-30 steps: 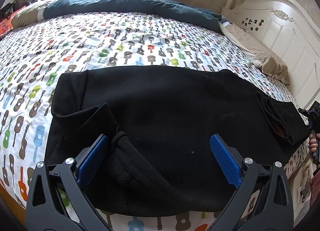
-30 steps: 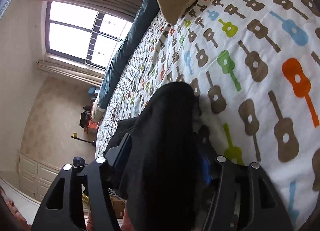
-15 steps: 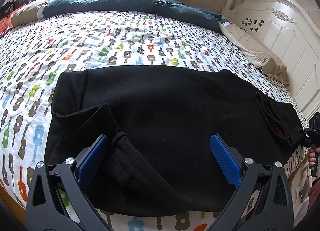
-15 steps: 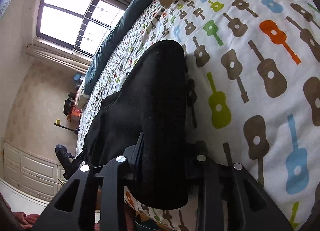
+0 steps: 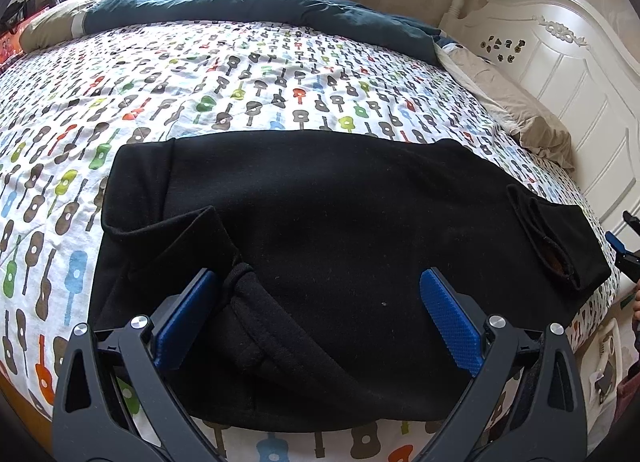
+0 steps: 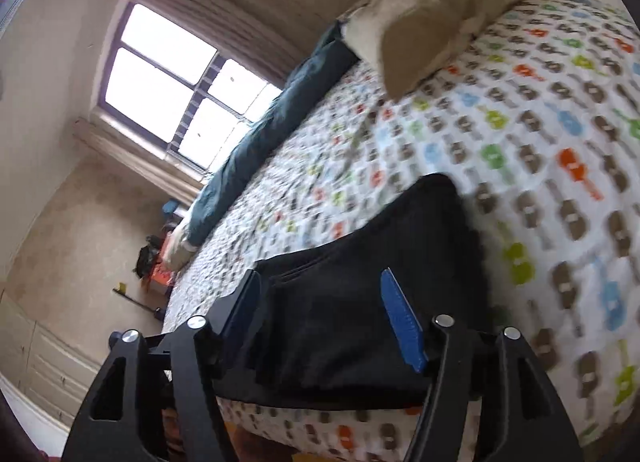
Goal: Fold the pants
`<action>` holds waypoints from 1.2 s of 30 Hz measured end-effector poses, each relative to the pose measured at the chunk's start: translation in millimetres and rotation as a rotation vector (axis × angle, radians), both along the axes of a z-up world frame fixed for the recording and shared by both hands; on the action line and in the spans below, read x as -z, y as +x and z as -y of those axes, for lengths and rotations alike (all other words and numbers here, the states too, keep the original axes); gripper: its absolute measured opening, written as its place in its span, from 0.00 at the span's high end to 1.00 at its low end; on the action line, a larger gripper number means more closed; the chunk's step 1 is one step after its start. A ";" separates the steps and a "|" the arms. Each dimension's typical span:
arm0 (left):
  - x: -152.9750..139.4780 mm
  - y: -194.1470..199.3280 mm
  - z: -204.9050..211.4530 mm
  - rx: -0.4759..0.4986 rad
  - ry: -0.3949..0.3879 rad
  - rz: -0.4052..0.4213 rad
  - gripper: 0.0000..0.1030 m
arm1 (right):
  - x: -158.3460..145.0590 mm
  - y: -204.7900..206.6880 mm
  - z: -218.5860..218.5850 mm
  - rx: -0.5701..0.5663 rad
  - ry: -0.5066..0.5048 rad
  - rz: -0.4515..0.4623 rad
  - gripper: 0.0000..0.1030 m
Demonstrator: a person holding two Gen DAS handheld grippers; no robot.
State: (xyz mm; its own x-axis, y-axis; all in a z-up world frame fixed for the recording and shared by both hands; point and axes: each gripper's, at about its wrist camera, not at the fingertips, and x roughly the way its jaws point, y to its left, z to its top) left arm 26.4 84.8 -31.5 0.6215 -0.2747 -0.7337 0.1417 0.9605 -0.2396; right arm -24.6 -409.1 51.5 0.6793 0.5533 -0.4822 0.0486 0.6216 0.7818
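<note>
Black pants (image 5: pixel 320 222) lie folded lengthwise across the guitar-print bed, waistband (image 5: pixel 256 322) near me and leg ends (image 5: pixel 560 238) at the right. My left gripper (image 5: pixel 318 276) hovers open over the waistband end, its blue pads (image 5: pixel 184 326) wide apart and pressing on nothing. In the right wrist view the leg end of the pants (image 6: pixel 340 322) lies flat below my right gripper (image 6: pixel 320 274). Its jaws are opening, and the cloth sits under the gap with the pads clear of it. The right gripper's tip (image 5: pixel 624 246) also shows at the bed's right edge.
The patterned sheet (image 5: pixel 280 82) stretches beyond the pants. A dark teal duvet (image 5: pixel 240 10) is bunched along the far side, with a beige pillow (image 5: pixel 508 102) and a white headboard (image 5: pixel 560 74) at the right. The bed edge runs just below the pants.
The right gripper closed around the leg end, then let go, rose and drew back; the leg end now lies flat. The left gripper and waistband have not moved.
</note>
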 end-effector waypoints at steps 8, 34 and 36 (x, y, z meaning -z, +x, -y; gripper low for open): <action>-1.1 -0.2 -0.8 0.020 -0.005 0.000 0.03 | 40.8 62.2 -121.8 -0.295 0.111 -0.063 0.37; -4.1 -2.2 -3.3 0.018 -0.040 -0.010 0.03 | 56.0 68.1 -161.3 -0.326 0.044 -0.084 0.35; -8.8 -3.2 -7.6 0.021 -0.068 -0.019 0.03 | 56.0 68.1 -161.4 -0.326 0.046 -0.084 0.34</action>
State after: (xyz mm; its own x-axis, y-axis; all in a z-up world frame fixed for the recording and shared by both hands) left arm 23.2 92.3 -22.7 0.6012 -0.3369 -0.7246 0.1560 0.9388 -0.3071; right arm 43.5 -247.7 -4.5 0.4218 0.7571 -0.4989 -0.0811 0.5796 0.8109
